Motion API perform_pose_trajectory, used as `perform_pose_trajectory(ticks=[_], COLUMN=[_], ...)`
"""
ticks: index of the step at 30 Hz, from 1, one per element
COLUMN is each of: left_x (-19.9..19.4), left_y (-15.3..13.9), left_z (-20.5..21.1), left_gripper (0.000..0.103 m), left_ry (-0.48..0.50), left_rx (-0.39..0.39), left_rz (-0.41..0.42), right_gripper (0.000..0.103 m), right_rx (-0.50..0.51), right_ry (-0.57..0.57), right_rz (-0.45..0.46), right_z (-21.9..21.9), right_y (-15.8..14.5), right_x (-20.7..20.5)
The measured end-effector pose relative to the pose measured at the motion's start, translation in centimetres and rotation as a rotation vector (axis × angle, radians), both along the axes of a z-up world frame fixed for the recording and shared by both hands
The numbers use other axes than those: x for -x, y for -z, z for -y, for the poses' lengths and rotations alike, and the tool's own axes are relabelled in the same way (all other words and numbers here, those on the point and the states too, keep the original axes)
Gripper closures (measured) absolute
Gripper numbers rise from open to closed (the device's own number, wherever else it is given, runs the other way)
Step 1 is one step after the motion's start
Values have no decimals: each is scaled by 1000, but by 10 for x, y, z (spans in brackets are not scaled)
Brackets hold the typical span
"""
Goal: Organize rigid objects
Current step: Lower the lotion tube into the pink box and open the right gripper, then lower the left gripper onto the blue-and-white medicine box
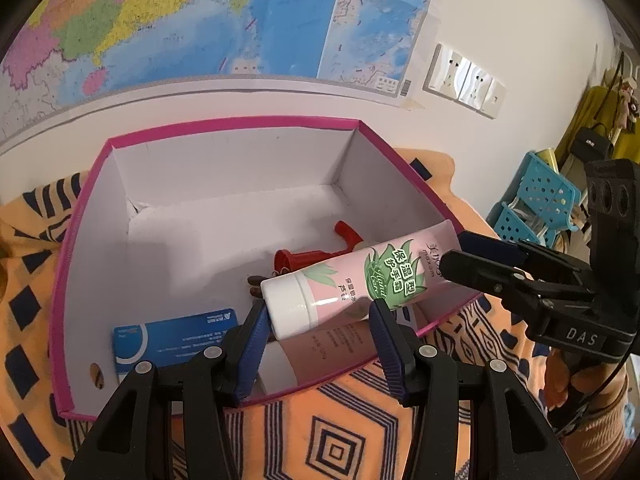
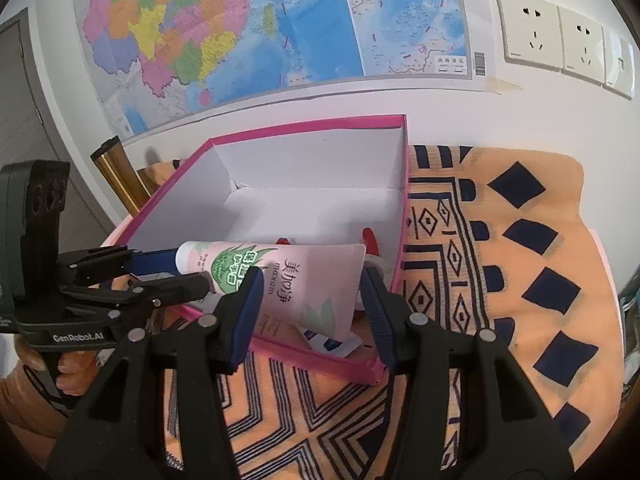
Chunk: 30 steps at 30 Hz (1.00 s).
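A pink hand-cream tube [image 1: 356, 276] with a white cap lies across the near corner of the pink-rimmed white box [image 1: 224, 124]. My left gripper [image 1: 316, 320] is around its cap end, pads touching its sides. My right gripper [image 2: 312, 288] is around its flat end [image 2: 316, 280], pads wide and touching its edges; it also shows in the left wrist view [image 1: 460, 252]. The left gripper shows in the right wrist view [image 2: 176, 268] at the cap. In the box lie a red plastic piece [image 1: 316, 252], a blue card [image 1: 172, 336] and a second pink tube [image 1: 332, 348].
The box stands on an orange and navy patterned cloth [image 2: 500, 264] against a wall with a map [image 2: 260, 32] and sockets [image 2: 560, 36]. A blue perforated basket [image 1: 536, 200] stands to the right; a gold cylinder [image 2: 120, 176] stands left of the box.
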<state>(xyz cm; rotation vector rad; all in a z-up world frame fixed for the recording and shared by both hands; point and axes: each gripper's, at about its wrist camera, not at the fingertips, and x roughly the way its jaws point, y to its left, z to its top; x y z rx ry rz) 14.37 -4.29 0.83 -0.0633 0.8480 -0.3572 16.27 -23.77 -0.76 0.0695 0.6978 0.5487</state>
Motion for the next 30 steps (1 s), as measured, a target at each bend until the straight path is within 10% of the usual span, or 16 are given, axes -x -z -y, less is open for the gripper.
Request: perform_pose_trajectory(ticks=[19, 30], left_x=[30, 99], left_y=[-12, -14], left_z=[-10, -57], left_gripper=[50, 42], left_ry=[3, -50], left_rx=[1, -17], left_rz=[76, 133], right_gripper=[50, 49], right_rx=[-13, -141], right_ry=[35, -151], right_rz=[24, 6], right_z=[4, -10], right_y=[-2, -2], right_x=[21, 73])
